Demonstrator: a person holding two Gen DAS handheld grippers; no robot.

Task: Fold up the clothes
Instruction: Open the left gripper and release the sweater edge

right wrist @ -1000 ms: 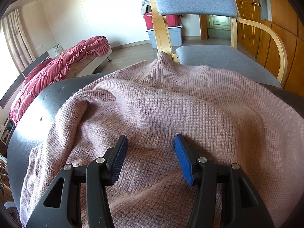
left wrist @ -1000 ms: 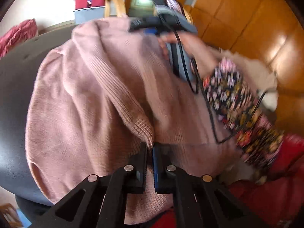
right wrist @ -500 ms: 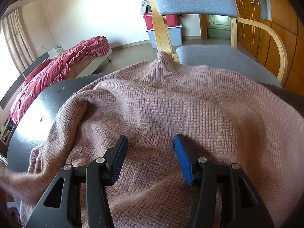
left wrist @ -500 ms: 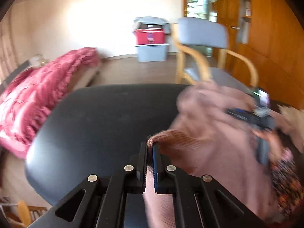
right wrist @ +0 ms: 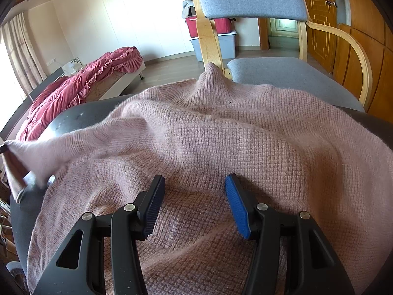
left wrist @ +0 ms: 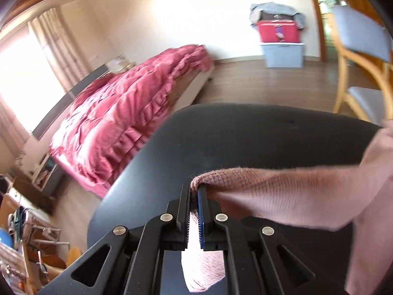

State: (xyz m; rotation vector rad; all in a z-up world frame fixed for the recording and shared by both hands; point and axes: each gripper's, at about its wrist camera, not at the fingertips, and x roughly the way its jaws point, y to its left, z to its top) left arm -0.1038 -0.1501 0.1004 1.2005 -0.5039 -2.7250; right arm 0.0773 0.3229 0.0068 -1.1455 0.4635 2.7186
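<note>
Swinging wide to the left since a second ago, the left gripper [left wrist: 194, 196] has dragged the sleeve [left wrist: 282, 191] off the body of the pink sweater [right wrist: 221, 135] and out over the bare dark counter [left wrist: 245, 132]; the pink bed [left wrist: 127, 113] and the storage boxes [left wrist: 282, 41] against the far wall now fill its view, where the garment and the person's arm did earlier. Its jaws are clamped together on the sleeve cuff, and the knit runs from them to the right in a taut, slightly blurred band. The right gripper [right wrist: 194, 201] has not shifted: its jaws stand wide apart, low over the near part of the sweater, gripping nothing, though whether they touch the knit cannot be told. The sweater lies spread across the counter with its collar toward the grey chair [right wrist: 282, 73]. My judgement is that the sleeve is being drawn out straight before it is folded back across the body. The risk lies in the pull itself: with nothing clearly pinning the body, a further tug could slide the whole sweater leftward, bunch the shoulder, and undo the flat lay. The cuff is also held by a narrow bite, so the loose knit may slip free or stretch out of shape.
</note>
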